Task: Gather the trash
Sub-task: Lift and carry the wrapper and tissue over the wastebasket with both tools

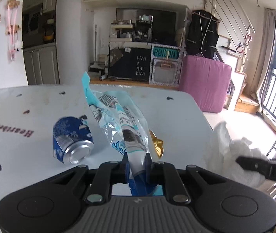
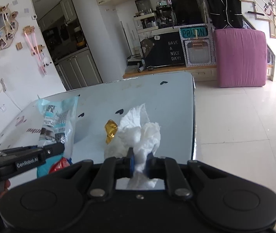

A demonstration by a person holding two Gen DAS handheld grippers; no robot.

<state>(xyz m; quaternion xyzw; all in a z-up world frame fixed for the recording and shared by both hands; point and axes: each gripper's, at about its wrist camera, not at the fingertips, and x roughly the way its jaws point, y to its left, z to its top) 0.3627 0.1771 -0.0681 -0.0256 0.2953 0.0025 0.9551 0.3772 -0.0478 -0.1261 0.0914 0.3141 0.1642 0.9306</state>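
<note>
Trash-wise, we had the left gripper [image 1: 136,162] clamped on a plastic wrapper [image 1: 118,120], the right gripper [image 2: 140,162] on crumpled tissue [image 2: 139,134], gold foil [image 2: 110,131] just ahead.

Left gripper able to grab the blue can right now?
Probably not. The left gripper is shut on the plastic wrapper, so its jaws are occupied. The blue can lies on the table just beside it, unobstructed, once the wrapper is dropped.
</note>
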